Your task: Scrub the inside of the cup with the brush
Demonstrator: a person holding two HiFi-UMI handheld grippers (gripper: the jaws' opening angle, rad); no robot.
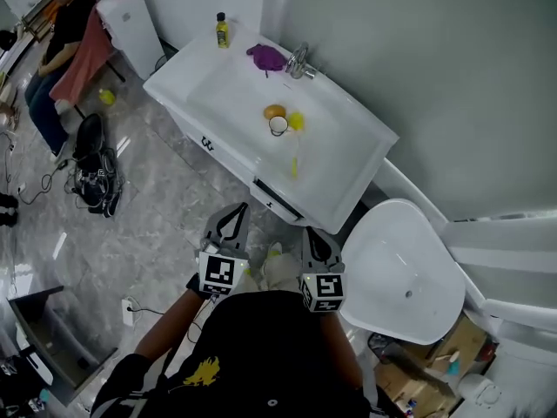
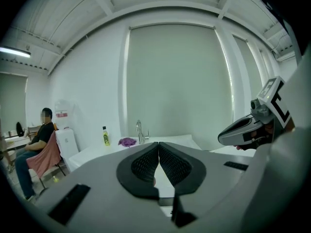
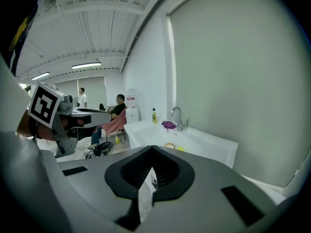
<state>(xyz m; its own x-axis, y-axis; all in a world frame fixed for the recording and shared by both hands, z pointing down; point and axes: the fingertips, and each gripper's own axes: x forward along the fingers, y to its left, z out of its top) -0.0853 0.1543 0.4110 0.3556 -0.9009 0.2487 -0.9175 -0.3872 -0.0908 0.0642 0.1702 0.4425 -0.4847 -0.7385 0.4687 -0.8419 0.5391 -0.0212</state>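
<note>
Head view: open grey marble floor separates the left gripper and right gripper from the glossy white sink's straight front edge. The round cup stands in its basin, with a yellow brush nearby. Left gripper view: ribbed black pads are pressed together, empty. Right gripper view: that gripper's jaws are likewise closed on nothing.

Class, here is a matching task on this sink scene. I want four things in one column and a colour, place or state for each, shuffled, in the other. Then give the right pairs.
Column one:
1 bottle
2 cloth
3 cup
4 left claw

Column two:
A purple, beside the faucet
B shut, with nothing in it
C down inside the sink
D yellow with a dark cap, on the sink's corner

Pairs: 1-D, 2-A, 3-C, 4-B
</note>
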